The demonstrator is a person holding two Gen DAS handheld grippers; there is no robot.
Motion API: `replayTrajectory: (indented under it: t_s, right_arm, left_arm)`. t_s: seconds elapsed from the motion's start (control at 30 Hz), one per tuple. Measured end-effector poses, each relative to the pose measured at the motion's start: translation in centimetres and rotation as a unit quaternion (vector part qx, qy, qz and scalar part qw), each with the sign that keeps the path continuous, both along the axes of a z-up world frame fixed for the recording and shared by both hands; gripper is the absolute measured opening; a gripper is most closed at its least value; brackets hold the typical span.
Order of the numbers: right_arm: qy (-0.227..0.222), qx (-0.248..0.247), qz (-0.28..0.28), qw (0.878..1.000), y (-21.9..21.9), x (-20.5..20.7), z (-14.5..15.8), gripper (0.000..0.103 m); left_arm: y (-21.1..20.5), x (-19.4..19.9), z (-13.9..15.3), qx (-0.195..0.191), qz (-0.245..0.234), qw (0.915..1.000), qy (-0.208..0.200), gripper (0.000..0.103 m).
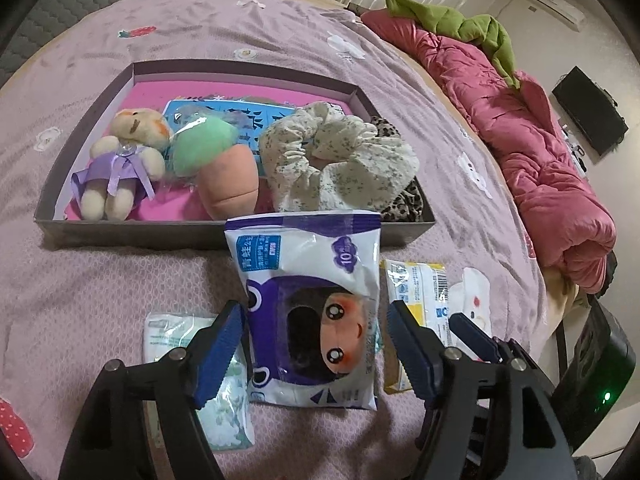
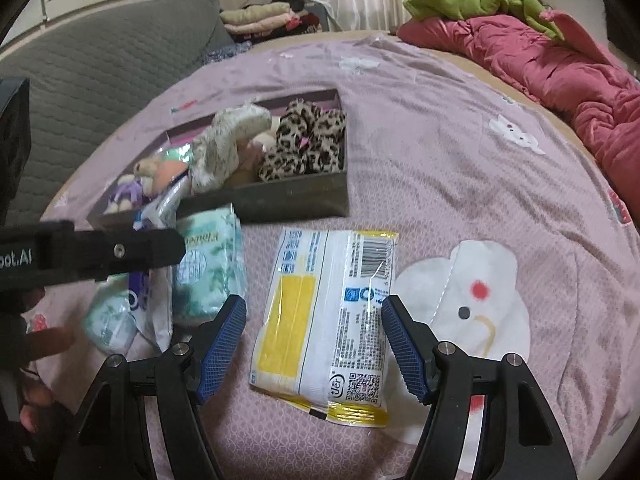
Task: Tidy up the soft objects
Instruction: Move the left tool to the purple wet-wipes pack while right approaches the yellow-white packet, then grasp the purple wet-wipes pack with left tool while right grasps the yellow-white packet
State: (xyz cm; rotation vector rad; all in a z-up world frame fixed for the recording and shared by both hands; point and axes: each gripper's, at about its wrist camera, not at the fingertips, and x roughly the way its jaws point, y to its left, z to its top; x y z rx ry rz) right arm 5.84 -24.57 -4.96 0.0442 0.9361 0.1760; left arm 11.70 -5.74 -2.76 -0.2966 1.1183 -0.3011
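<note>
Fingers of the left gripper (image 1: pixel 316 354) stand wide around the purple tissue pack (image 1: pixel 310 308), which leans on the box (image 1: pixel 120 230). Right gripper (image 2: pixel 314 346) gapes over the yellow pack (image 2: pixel 326 320) on the bed (image 2: pixel 460 184), not pinching it.

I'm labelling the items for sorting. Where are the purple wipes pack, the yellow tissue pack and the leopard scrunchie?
purple wipes pack (image 1: pixel 308 304), left wrist view, middle of its printed front.
yellow tissue pack (image 2: pixel 324 320), right wrist view, centre of its back face.
leopard scrunchie (image 2: pixel 308 144), right wrist view, middle of the ruffled fabric.
</note>
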Motion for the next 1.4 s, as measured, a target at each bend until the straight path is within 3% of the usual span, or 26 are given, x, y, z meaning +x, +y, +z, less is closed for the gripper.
replayTrajectory:
  t_s: [0.23, 0.47, 0.8, 0.93, 1.17, 1.4]
  right_arm:
    - [0.015, -0.026, -0.013, 0.999, 0.3, 0.6, -1.1, 0.074]
    - [0.03, -0.017, -0.021, 0.999, -0.1, 1.8, -2.3, 0.076]
    - [0.012, -0.045, -0.021, 0.999, 0.8, 2.8, -3.2, 0.078]
    - [0.005, -0.049, -0.018, 0.999, 0.8, 2.9, -3.2, 0.074]
    - [-0.007, -0.039, -0.02, 0.999, 0.2, 3.0, -2.6, 0.06]
    - [-0.03, -0.014, -0.033, 0.999, -0.9, 2.7, -1.2, 0.057]
  left_arm:
    - [0.3, 0.8, -0.9, 0.003, 0.009, 0.9999, 0.005, 0.073]
    - [0.6, 1.6, -1.4, -0.001, 0.018, 0.9998, 0.01, 0.073]
    - [0.6, 2.6, -2.6, -0.001, 0.022, 0.9996, 0.02, 0.072]
    - [0.4, 2.7, -2.7, 0.003, 0.024, 0.9995, 0.02, 0.072]
    - [0.9, 2.4, -2.1, -0.011, 0.025, 0.9995, 0.014, 0.062]
    - [1.2, 1.8, -1.1, -0.026, 0.018, 0.9995, 0.001, 0.055]
